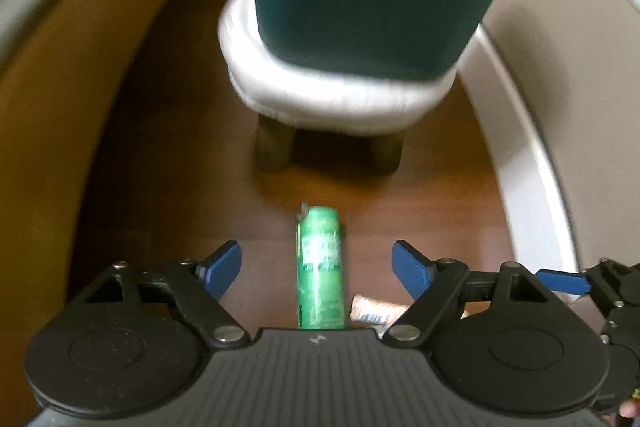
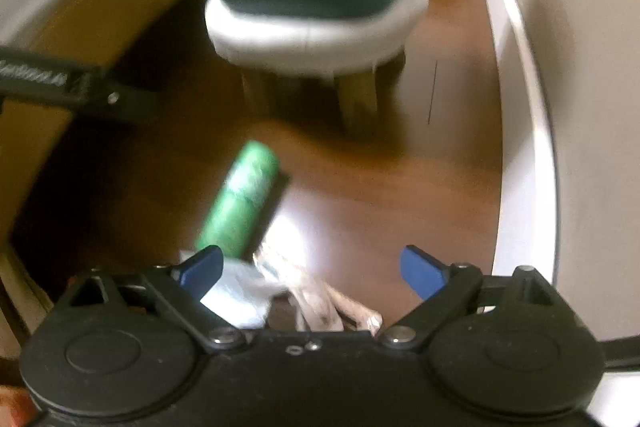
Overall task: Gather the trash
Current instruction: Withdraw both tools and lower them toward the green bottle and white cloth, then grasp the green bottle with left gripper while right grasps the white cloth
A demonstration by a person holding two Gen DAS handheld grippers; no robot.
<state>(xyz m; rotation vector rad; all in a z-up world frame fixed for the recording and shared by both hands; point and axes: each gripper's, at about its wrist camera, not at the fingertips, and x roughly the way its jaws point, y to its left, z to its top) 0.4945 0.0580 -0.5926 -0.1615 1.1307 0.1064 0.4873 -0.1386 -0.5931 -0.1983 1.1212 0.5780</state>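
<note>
left hand-held gripper [image 1: 316,269] spread wide, empty, green can [image 1: 320,267] lying on floor [image 1: 168,163] between its fingers, untouched. right hand-held gripper [image 2: 312,273] likewise released over crumpled wrappers [image 2: 316,303].

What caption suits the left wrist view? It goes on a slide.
Open left gripper lined up over a green bottle lying on the wooden floor, before a white stool.

No text can be read: the white print on the green can's [image 1: 320,267] label and the white lettering on the left hand-held gripper's black arm [image 2: 36,79] are blurred beyond reading.
</note>
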